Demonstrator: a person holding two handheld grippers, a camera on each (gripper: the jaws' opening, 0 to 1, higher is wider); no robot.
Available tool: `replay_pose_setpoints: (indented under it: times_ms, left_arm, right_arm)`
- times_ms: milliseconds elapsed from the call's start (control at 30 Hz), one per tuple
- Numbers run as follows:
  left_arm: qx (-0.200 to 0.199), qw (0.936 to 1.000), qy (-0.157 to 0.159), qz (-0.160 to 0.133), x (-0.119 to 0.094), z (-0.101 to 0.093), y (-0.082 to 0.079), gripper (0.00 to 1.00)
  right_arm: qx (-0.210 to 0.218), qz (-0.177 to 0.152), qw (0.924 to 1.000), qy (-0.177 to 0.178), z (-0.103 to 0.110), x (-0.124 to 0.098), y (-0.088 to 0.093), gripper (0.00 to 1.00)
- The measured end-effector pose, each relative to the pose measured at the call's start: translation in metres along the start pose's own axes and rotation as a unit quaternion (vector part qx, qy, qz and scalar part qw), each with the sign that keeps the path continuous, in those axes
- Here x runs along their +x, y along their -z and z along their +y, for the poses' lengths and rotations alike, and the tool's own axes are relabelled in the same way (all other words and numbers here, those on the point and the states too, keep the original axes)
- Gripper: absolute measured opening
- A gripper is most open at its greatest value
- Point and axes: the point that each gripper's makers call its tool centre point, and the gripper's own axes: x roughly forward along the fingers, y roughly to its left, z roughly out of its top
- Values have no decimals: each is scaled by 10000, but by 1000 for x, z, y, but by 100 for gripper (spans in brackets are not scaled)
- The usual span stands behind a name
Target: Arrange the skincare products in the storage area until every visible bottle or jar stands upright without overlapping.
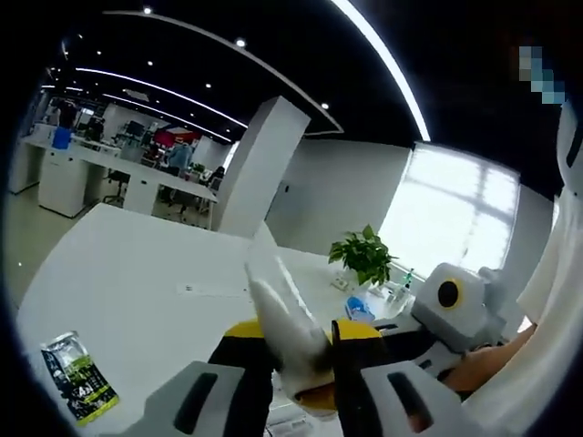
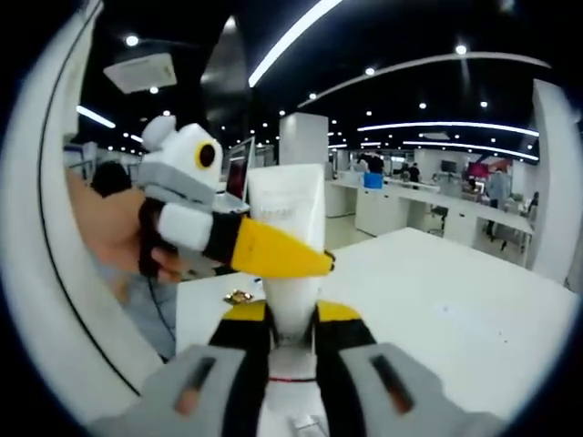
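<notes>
A white skincare tube (image 1: pixel 284 323) is held up in the air above the white table (image 1: pixel 137 273), its flat crimped end pointing away from me. My left gripper (image 1: pixel 301 344) is shut on the tube, with its yellow-tipped jaws pressing both sides. In the right gripper view the same tube (image 2: pixel 287 214) stands upright with its broad face toward the camera. My right gripper (image 2: pixel 291 320) is shut on the tube's lower end. The left gripper (image 2: pixel 196 196) reaches in from the left, and its yellow finger (image 2: pixel 278 252) lies across the tube's middle. The right gripper's body (image 1: pixel 455 305) shows at the right.
A green and black sachet (image 1: pixel 77 378) lies on the table at the near left. A potted plant (image 1: pixel 363 255) and small items (image 1: pixel 360 309) stand at the table's far side. A person's hand (image 2: pixel 105 228) holds the left gripper. Office desks lie beyond.
</notes>
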Motion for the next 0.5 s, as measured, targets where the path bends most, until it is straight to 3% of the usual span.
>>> replay_pose_setpoints:
  times_ms: [500]
  left_arm:
    - [745,9971,-63,114,-9,5,-2,18]
  right_arm:
    - [3,36,9994,-339,8,9,-2,21]
